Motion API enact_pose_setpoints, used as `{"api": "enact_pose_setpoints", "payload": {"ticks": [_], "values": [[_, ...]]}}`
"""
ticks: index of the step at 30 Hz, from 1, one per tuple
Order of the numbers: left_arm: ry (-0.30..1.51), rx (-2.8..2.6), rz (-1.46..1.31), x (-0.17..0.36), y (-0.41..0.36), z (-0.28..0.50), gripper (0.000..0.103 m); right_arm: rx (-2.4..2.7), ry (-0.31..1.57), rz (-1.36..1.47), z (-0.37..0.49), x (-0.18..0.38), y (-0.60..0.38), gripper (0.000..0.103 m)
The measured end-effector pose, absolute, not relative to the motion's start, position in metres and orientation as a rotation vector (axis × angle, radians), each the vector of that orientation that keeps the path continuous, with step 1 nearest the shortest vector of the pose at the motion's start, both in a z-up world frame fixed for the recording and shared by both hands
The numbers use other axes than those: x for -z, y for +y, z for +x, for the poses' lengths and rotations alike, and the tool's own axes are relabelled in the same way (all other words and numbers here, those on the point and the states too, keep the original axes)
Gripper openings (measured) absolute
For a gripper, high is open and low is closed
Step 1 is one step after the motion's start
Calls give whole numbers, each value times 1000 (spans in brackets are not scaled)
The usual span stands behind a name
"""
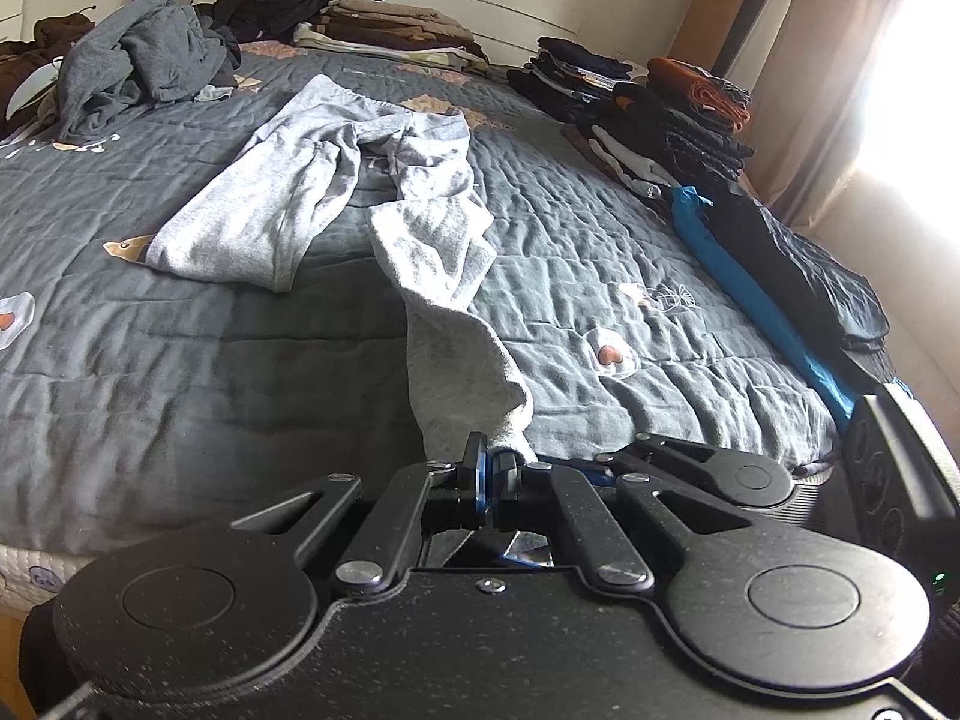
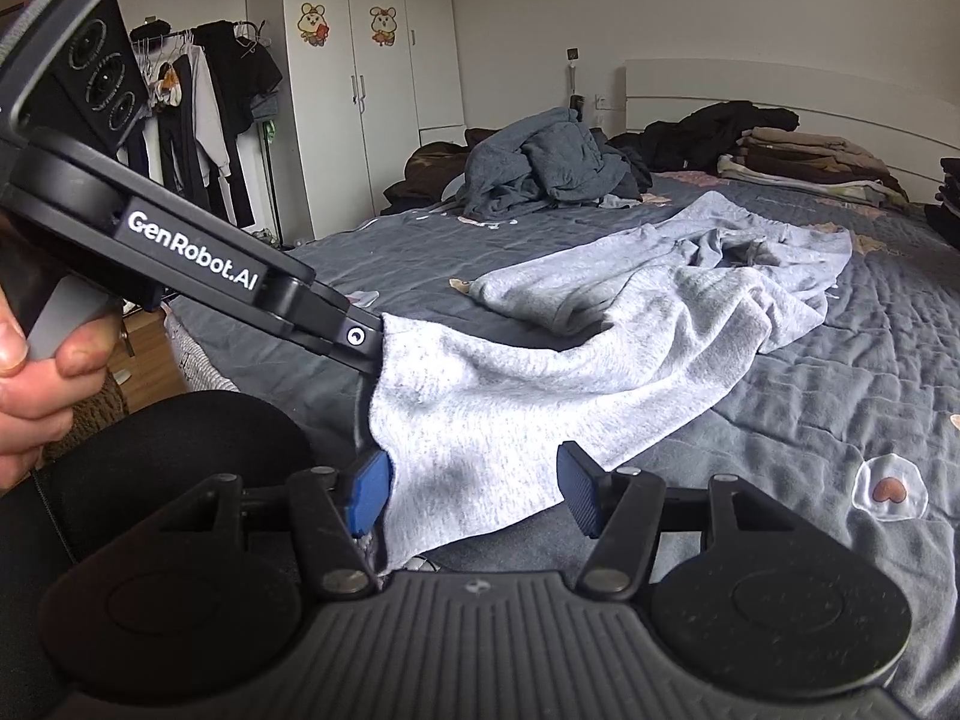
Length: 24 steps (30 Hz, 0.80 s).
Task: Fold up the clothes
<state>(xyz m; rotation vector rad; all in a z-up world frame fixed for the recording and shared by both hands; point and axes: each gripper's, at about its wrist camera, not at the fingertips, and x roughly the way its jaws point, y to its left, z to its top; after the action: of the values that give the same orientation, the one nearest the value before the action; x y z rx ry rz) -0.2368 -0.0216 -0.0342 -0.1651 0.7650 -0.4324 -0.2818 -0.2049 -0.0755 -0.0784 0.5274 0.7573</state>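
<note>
We have the grey trousers (image 1: 336, 180) spread across the bed (image 1: 150, 360), waistband toward the headboard, legs running back toward us. That is the long axis: from the far waistband to the near cuffs, roughly in line with both tools.

The left gripper (image 1: 489, 468) has its jaws together, clamped on the end of one trouser leg, which rises off the bed in a taut strip to the pinch point. From the right wrist view the same gripper (image 2: 366, 339) holds the upper corner of that leg end, and the cloth hangs below it as a flat panel.

The right gripper (image 2: 474, 495) has its jaws apart. The hanging panel's lower edge lies between them, against the left pad (image 2: 369, 495) and clear of the right one. It holds nothing yet.

We judge the right hand nearer to the free corner. Closing there would put both corners of the cuff in hand, ready to carry the leg along the long axis toward the waistband.
</note>
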Motion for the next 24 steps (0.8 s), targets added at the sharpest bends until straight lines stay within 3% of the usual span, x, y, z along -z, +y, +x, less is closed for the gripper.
{"api": "enact_pose_setpoints", "payload": {"ticks": [3, 4, 7, 13, 24], "values": [[763, 428, -159, 34, -22, -237, 2, -774, 569, -80, -275, 86, -195, 51], [761, 423, -160, 33, -21, -237, 2, -782, 585, -83, -274, 89, -192, 35], [755, 410, -158, 32, -18, -237, 2, -796, 593, -121, -278, 93, -186, 2], [739, 424, -119, 21, -20, -240, 2, -704, 558, -113, -283, 64, -215, 2], [580, 729, -225, -29, -105, -276, 2, -577, 437, -287, -308, -54, -306, 2]]}}
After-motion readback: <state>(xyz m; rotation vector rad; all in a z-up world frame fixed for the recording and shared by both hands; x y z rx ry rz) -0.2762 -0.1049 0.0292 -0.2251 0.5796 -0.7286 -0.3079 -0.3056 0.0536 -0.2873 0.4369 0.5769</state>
